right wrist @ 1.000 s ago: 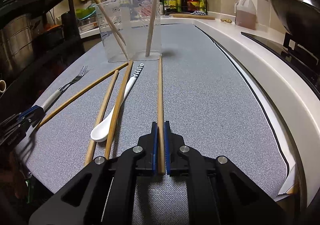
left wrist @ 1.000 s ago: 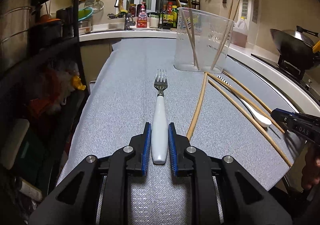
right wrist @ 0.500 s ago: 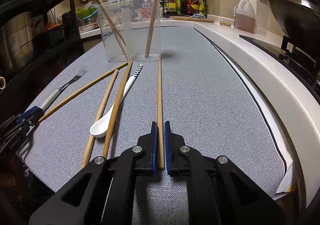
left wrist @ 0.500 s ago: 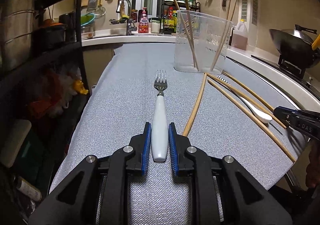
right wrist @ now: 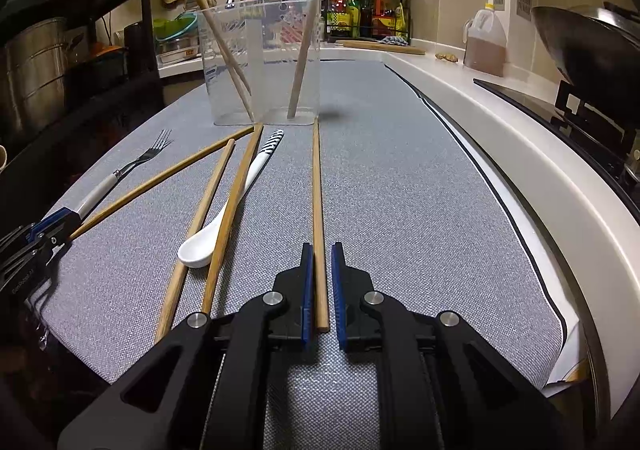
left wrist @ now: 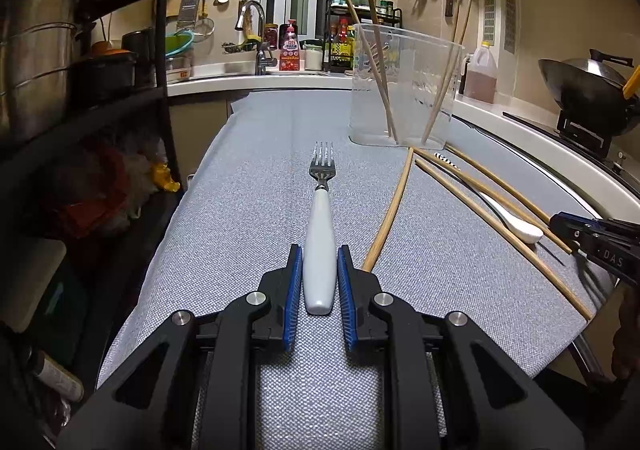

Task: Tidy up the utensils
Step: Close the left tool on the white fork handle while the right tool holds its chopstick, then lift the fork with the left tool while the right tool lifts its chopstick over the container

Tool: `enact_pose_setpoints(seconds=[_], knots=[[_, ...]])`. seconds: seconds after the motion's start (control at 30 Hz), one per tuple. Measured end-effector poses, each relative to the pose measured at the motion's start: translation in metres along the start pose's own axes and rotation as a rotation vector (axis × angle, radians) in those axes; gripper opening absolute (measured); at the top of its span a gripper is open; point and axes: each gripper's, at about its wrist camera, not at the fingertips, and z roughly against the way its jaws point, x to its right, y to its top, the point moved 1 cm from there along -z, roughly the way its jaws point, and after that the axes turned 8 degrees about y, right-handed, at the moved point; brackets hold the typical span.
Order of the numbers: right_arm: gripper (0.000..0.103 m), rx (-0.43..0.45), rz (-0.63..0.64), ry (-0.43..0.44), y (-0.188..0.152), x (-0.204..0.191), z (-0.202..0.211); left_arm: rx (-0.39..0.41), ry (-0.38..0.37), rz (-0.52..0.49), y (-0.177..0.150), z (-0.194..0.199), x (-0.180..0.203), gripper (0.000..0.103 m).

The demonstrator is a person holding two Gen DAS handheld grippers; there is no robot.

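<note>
The fork (left wrist: 320,234), lying on the near left of the table (left wrist: 248,218), looks stiff and light with a smooth, likely slippery white handle, and the left claw (left wrist: 319,282) is closed narrowly on that handle's butt end. The right claw (right wrist: 319,286) straddles the near end of a thin wooden chopstick (right wrist: 318,210), its jaws narrow with a slight gap on one side. Both claws point forward and tilt downward toward the far clear cup (right wrist: 262,62).
</note>
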Motion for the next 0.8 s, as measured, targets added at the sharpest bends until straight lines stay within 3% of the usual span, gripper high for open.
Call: enact_pose_setpoints(seconds=[0.23, 0.37, 0.8], knots=[[0.006, 0.002, 0.007, 0.003, 0.001, -0.004, 0.001, 0.005, 0.001, -0.007, 0.001, 0.002, 0.000, 0.018], [0.006, 0.049, 0.007, 0.010, 0.011, -0.007, 0.016, 0.030, 0.002, -0.008, 0.008, 0.010, -0.002, 0.018], [0.006, 0.185, 0.049, 0.039, 0.066, -0.011, 0.064, 0.176, 0.002, -0.059, 0.079, 0.043, -0.007, 0.018]])
